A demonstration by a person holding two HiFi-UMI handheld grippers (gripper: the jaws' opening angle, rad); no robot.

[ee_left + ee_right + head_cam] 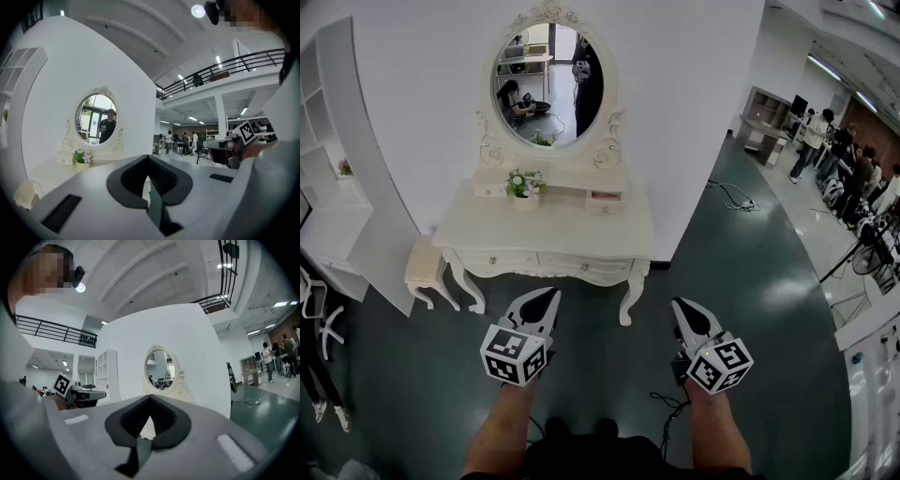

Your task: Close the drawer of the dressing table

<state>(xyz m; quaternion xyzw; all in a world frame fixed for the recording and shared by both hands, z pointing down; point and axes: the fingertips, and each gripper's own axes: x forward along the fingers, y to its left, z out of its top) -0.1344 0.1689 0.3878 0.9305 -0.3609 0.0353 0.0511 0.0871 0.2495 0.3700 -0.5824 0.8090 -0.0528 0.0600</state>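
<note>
A person is standing before a cream dressing table (487, 230), holding two grippers out in front.
The left gripper (547, 296) and right gripper (681, 306) are pointing toward the table, jaws clenched on nothing, hovering well apart from it. A small drawer (605, 198) below the mirror (548, 84), on the right, seems to be sitting slightly open. The closing looks not yet begun, with the approach and push remaining.
</note>
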